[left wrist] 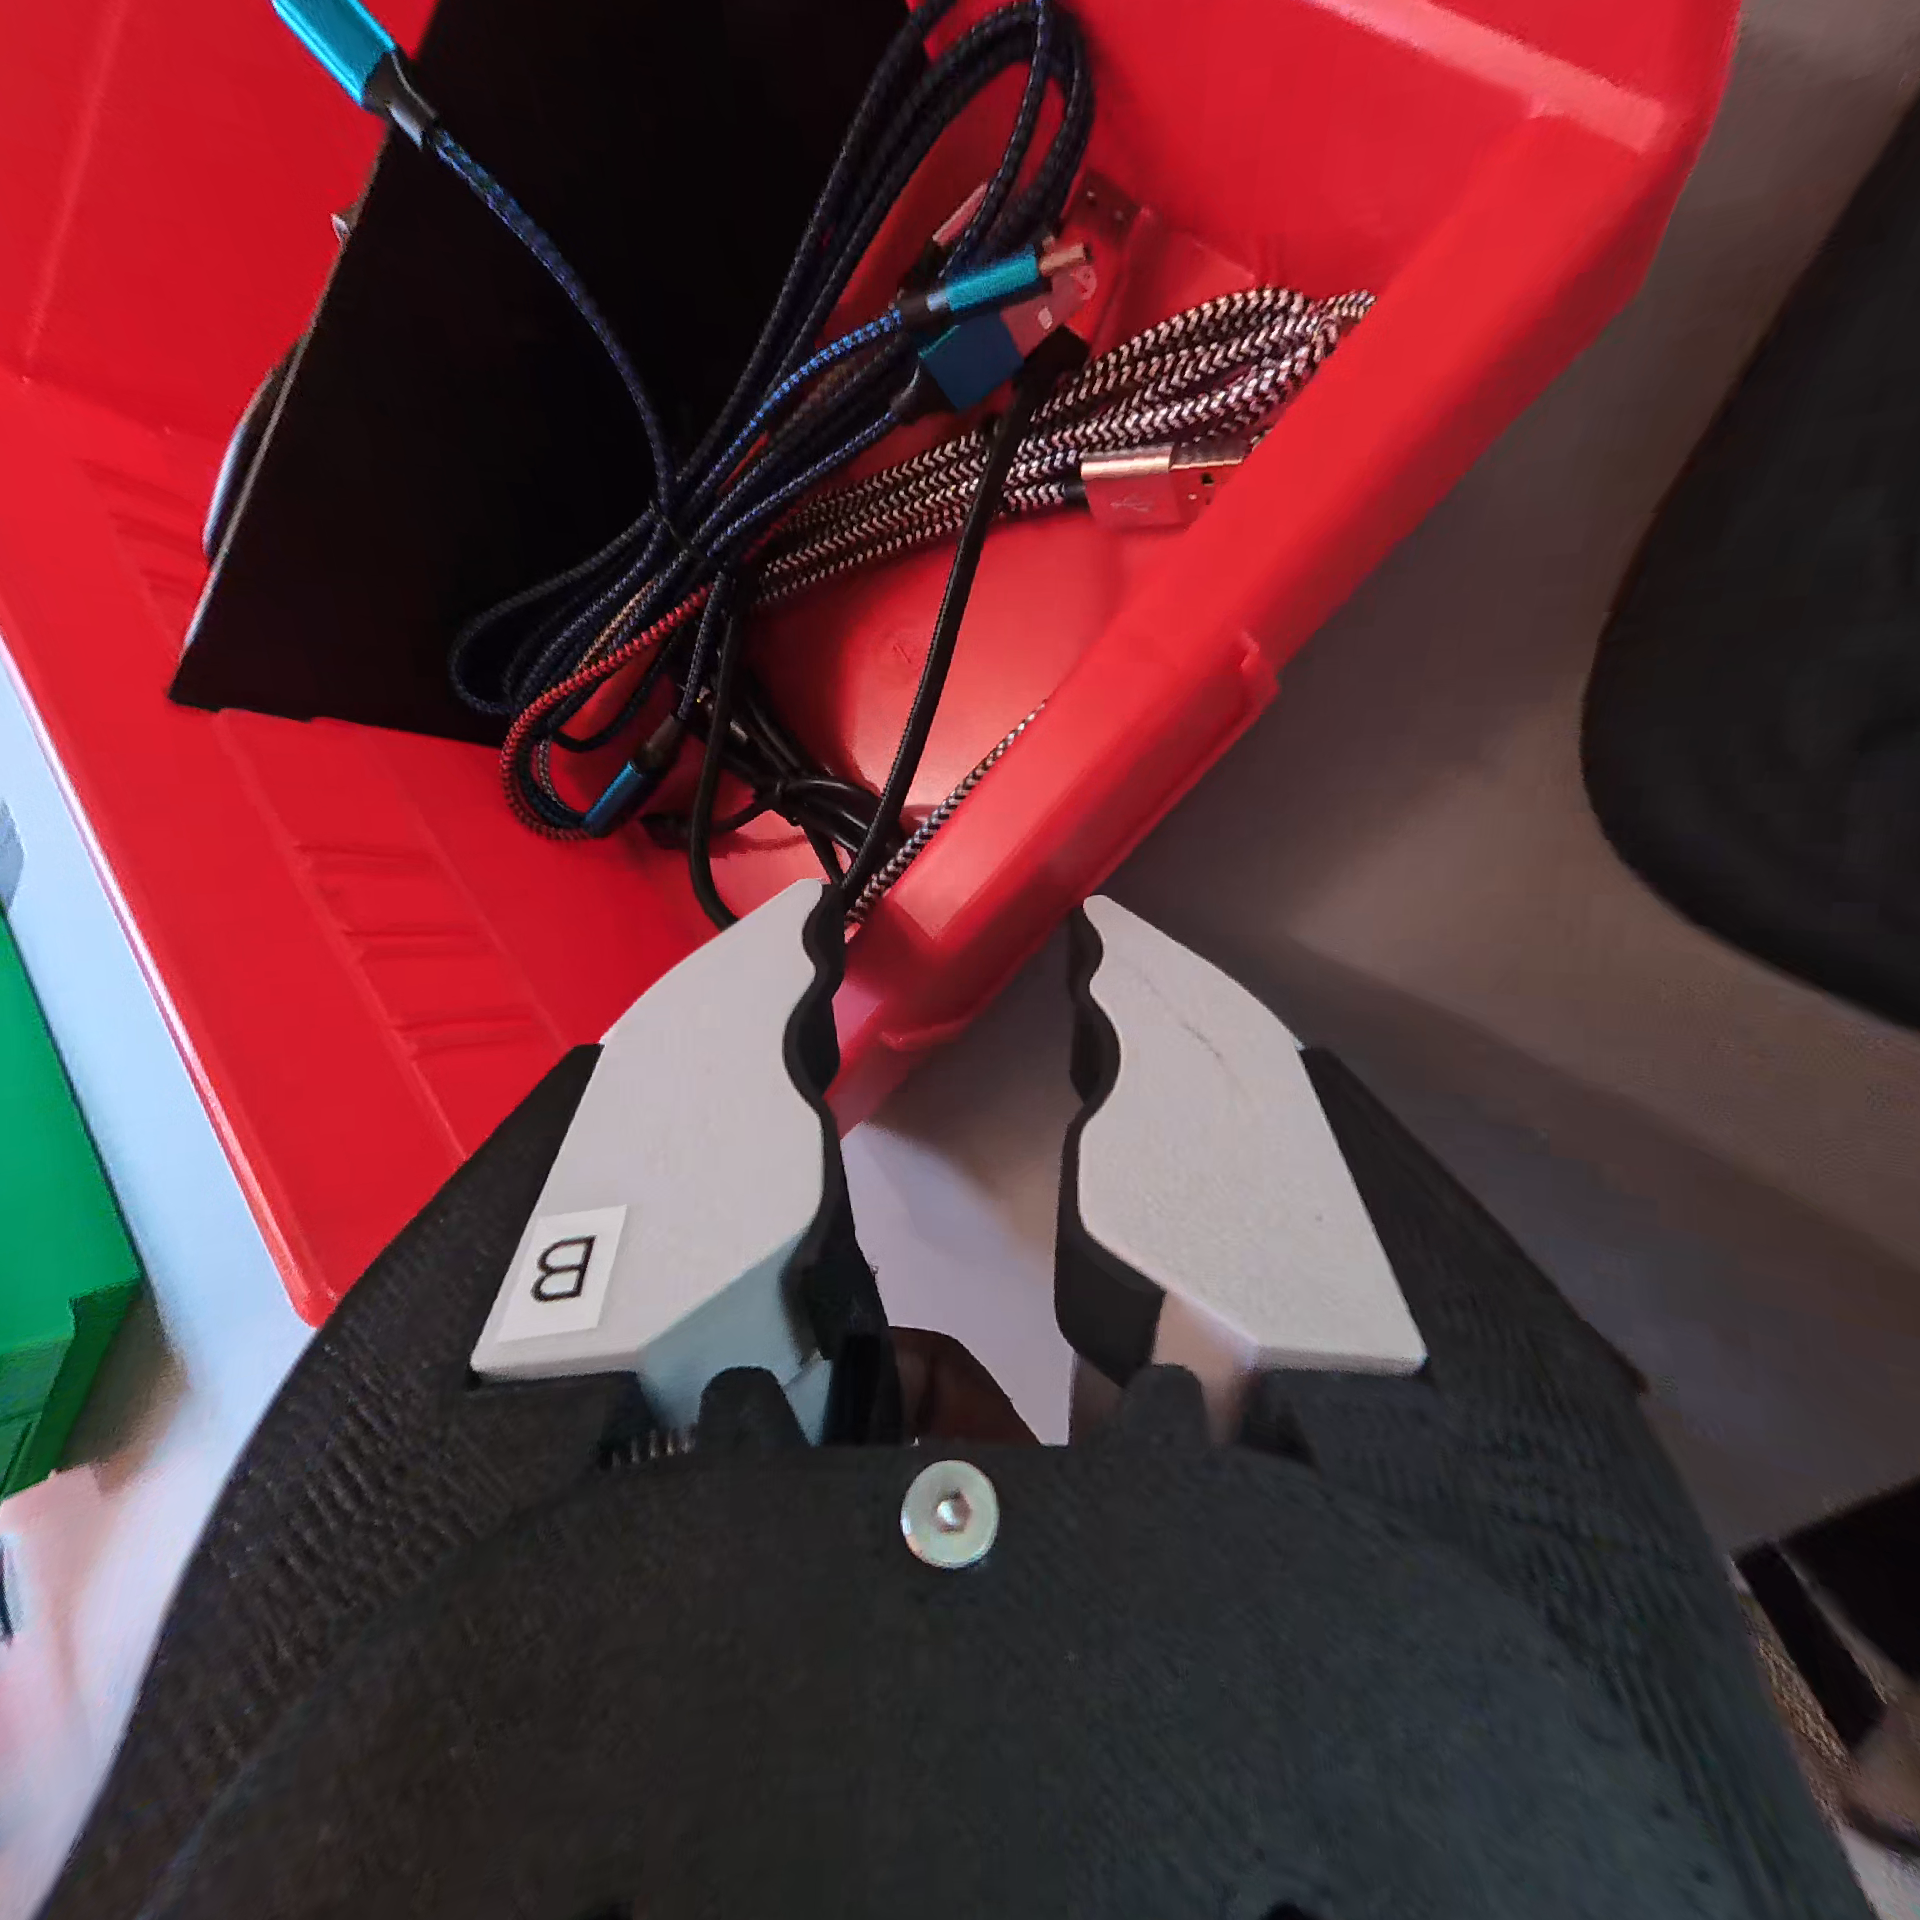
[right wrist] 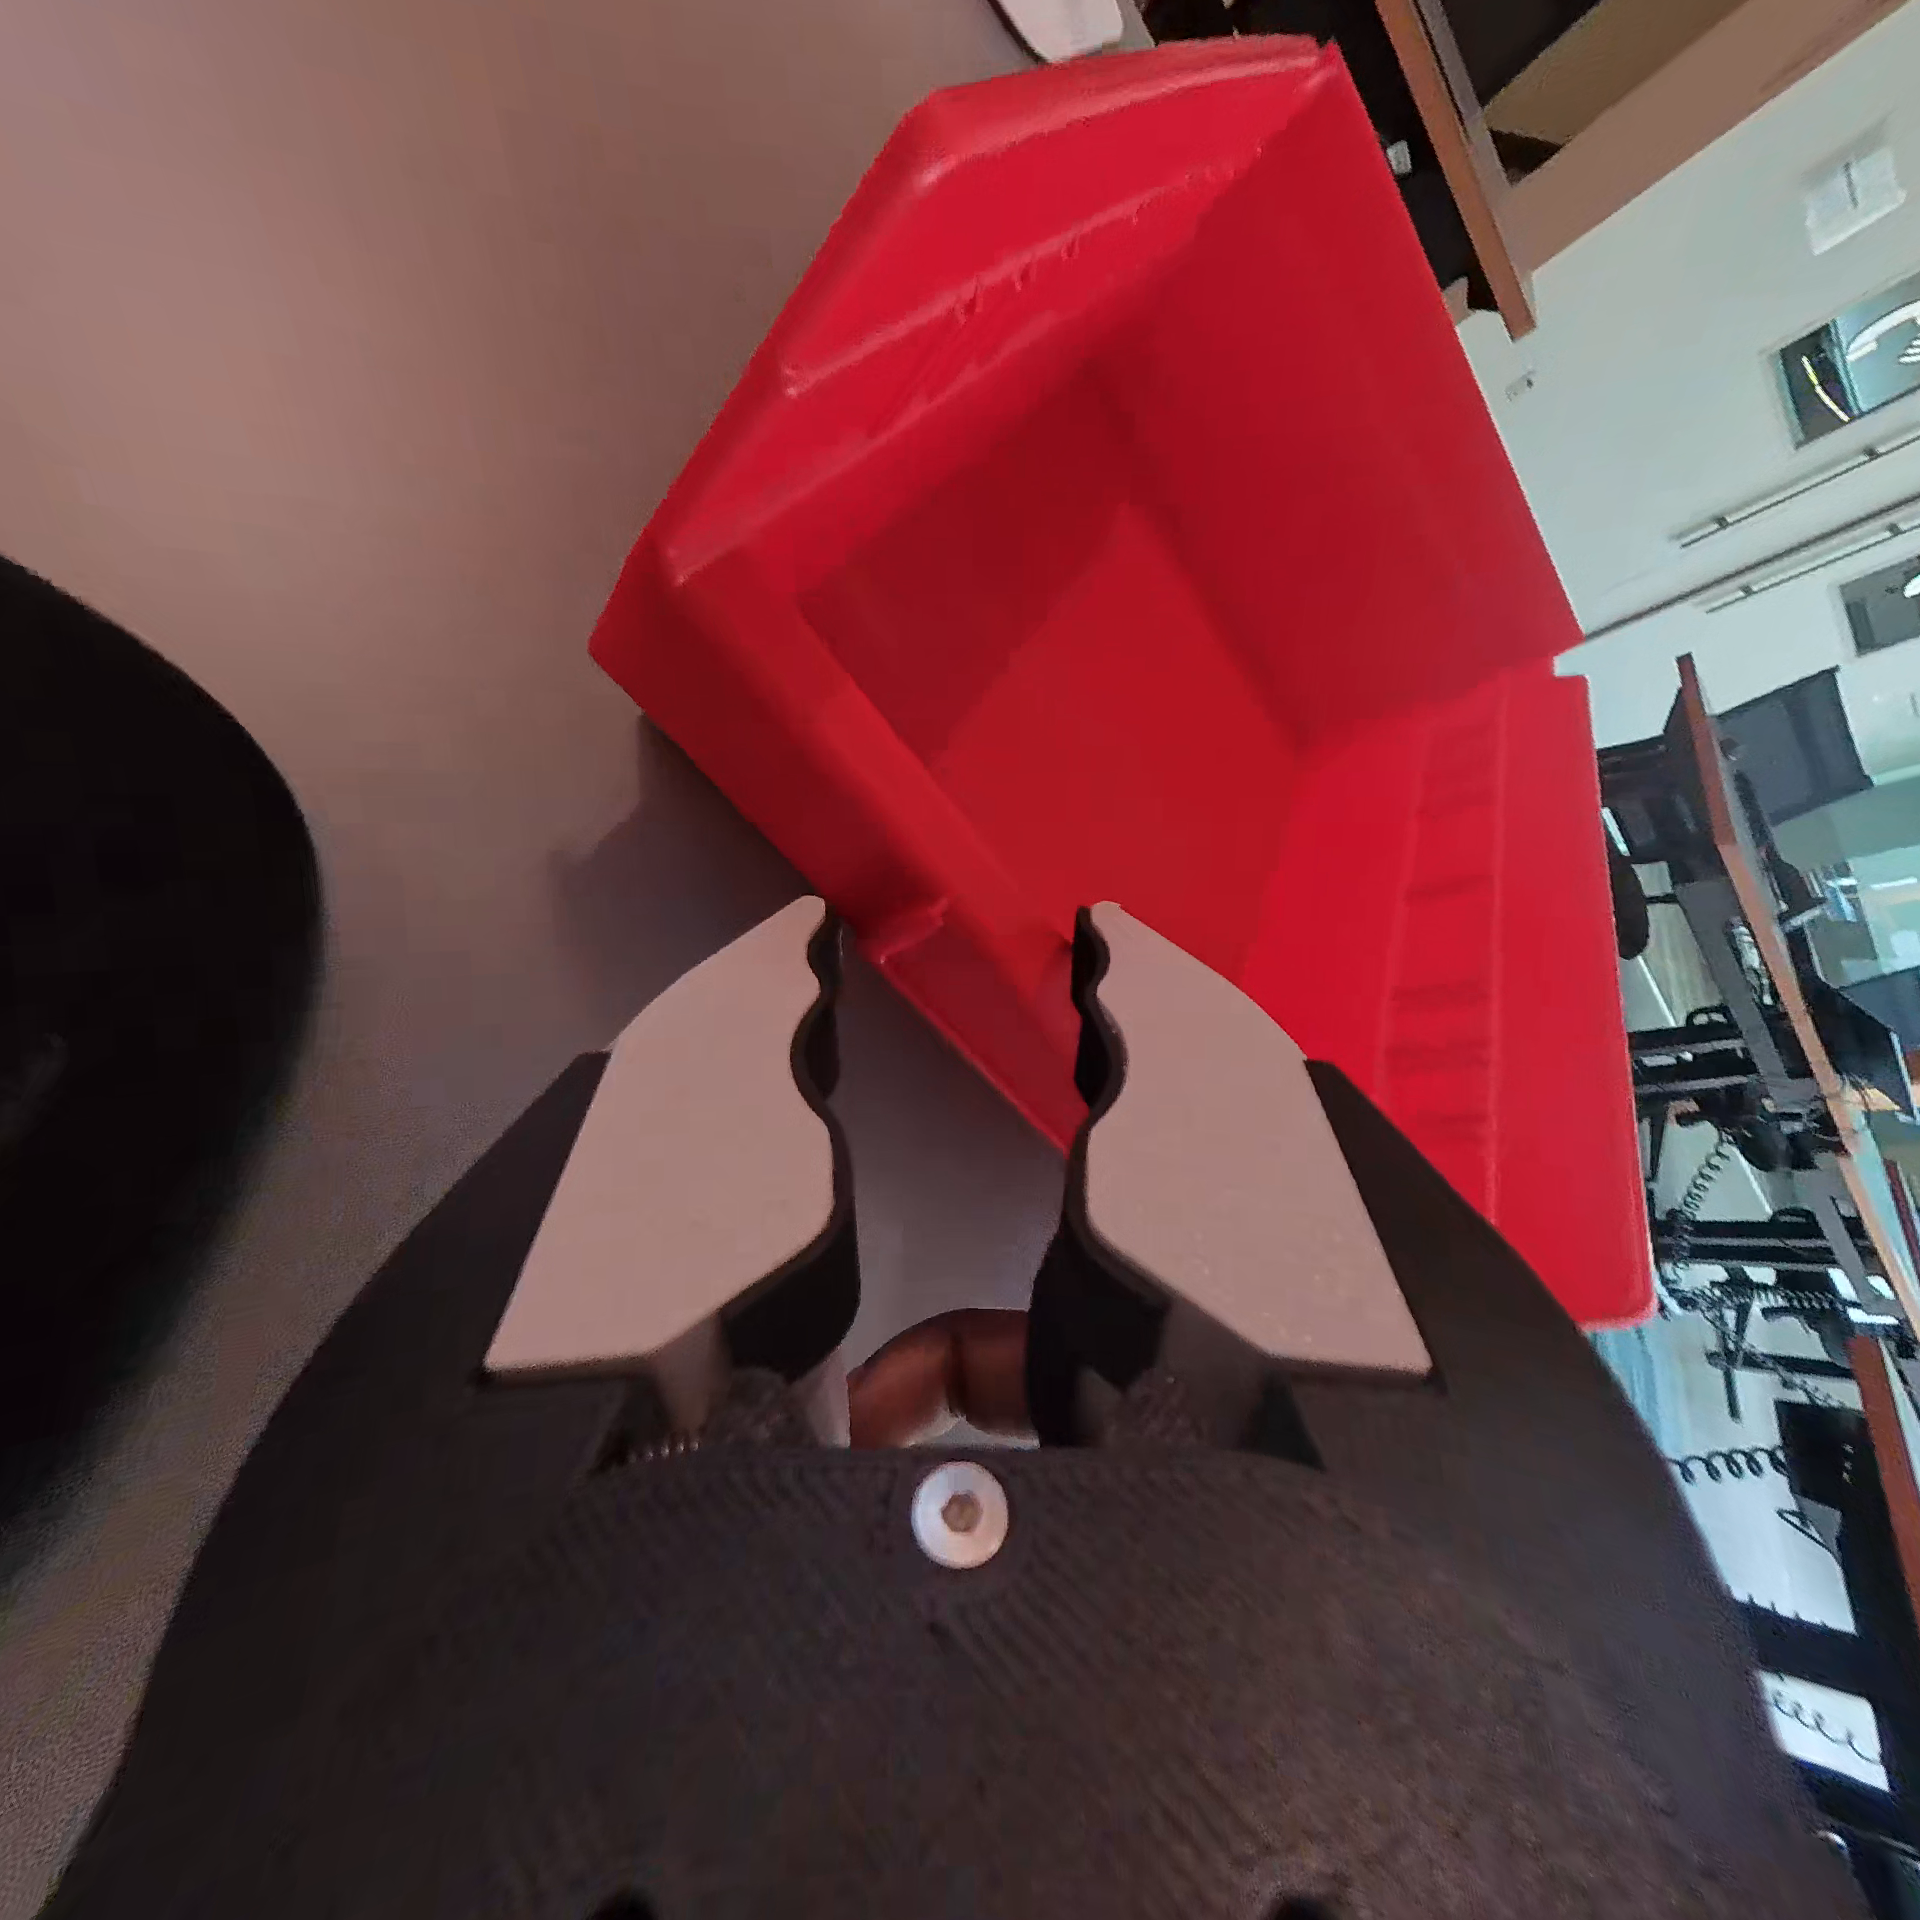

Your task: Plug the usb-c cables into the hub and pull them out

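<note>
In the left wrist view a red bin (left wrist: 1174, 727) holds a tangle of braided cables: a blue-and-black bundle (left wrist: 831, 364) with blue plugs, and a white-and-red cable with a pink plug (left wrist: 1153, 483). A flat black slab (left wrist: 447, 416) leans inside it. My left gripper (left wrist: 951, 904) is open over the bin's near rim. A thin black cable (left wrist: 935, 644) runs from the pile down to the left fingertip; whether it is held I cannot tell. My right gripper (right wrist: 954, 920) is open, with the corner of an empty-looking red bin (right wrist: 1039, 520) between its fingertips.
A blue plug on a braided cable (left wrist: 343, 52) hangs at the top left. A ribbed red wall (left wrist: 343, 883) and a green box (left wrist: 52, 1195) stand to the left. A dark round object (right wrist: 125, 987) lies on the grey table (right wrist: 364, 364). Shelves and furniture (right wrist: 1766, 935) are behind. About 55 cm separates my left fingertips from my right.
</note>
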Demonstrator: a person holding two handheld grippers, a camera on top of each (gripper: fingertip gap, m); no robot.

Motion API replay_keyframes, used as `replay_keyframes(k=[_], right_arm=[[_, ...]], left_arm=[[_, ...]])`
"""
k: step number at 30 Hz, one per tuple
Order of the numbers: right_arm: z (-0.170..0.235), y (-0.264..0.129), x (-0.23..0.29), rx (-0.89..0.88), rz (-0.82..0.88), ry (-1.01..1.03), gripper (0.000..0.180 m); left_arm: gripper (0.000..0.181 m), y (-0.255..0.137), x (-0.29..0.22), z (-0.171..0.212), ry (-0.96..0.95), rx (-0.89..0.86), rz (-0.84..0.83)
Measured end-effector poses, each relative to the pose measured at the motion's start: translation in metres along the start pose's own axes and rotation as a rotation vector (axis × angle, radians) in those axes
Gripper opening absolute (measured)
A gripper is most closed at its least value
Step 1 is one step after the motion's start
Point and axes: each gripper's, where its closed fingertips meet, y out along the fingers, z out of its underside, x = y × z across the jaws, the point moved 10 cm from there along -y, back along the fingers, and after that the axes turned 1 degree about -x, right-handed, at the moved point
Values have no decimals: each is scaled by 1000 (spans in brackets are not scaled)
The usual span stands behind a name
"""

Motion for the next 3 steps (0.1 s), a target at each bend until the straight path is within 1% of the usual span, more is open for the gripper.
replay_keyframes(k=[3], right_arm=[[15,-6,-9,0,4,12,43]], left_arm=[[42,-11,3,15,-22,40,13]])
